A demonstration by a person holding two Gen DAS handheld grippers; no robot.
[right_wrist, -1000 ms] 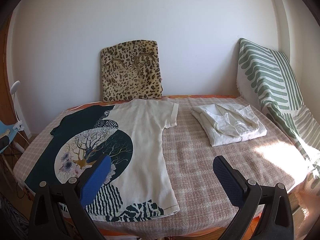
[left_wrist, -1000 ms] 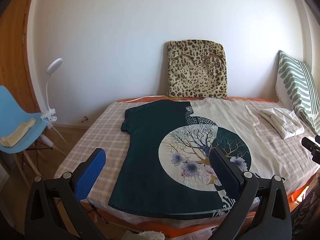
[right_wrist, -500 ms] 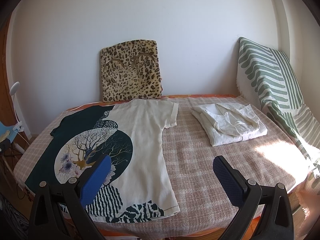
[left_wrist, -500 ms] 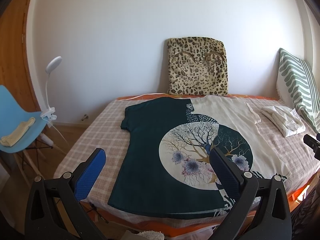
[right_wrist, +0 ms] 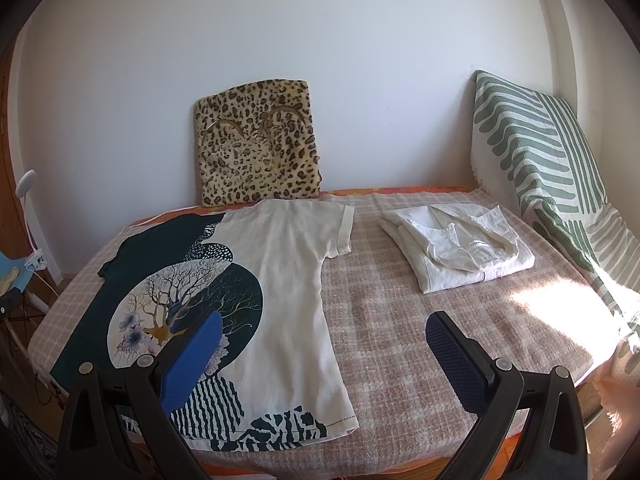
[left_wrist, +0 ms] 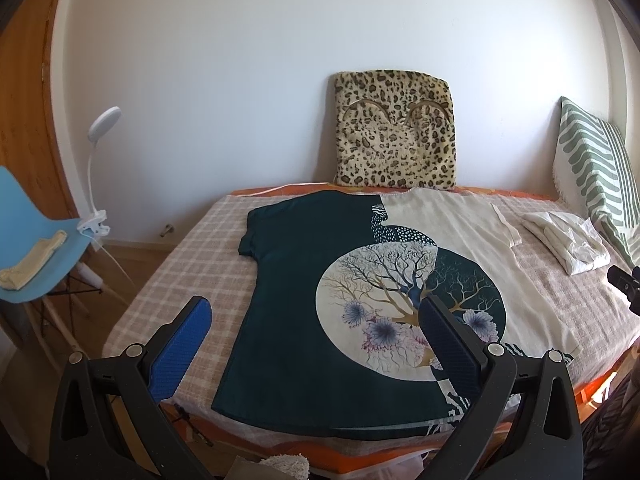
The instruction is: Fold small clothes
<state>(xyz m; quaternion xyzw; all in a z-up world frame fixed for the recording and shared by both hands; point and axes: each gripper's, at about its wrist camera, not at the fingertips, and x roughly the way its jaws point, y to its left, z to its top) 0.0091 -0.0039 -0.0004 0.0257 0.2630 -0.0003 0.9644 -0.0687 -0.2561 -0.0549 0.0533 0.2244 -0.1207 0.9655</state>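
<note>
A dark green and cream T-shirt (left_wrist: 320, 296) with a round tree print lies spread flat on the checked bed cover (left_wrist: 200, 264), its hem at the near edge. It also shows in the right wrist view (right_wrist: 288, 280). My left gripper (left_wrist: 316, 324) is open and empty, held above the shirt's lower left part. My right gripper (right_wrist: 324, 340) is open and empty, above the shirt's lower right side and the bare cover (right_wrist: 400, 320). A folded white garment (right_wrist: 456, 252) lies at the back right of the bed; the left wrist view (left_wrist: 568, 240) shows it too.
A leopard-print cushion (left_wrist: 396, 136) leans on the wall behind the shirt. A green striped pillow (right_wrist: 536, 160) stands at the right. A blue chair (left_wrist: 36, 232) with a cloth and a clip lamp (left_wrist: 100, 160) stands left of the bed.
The left wrist view has shifted slightly, so the shirt sits a little further right and lower. The right gripper has hardly moved. Both stay open.
</note>
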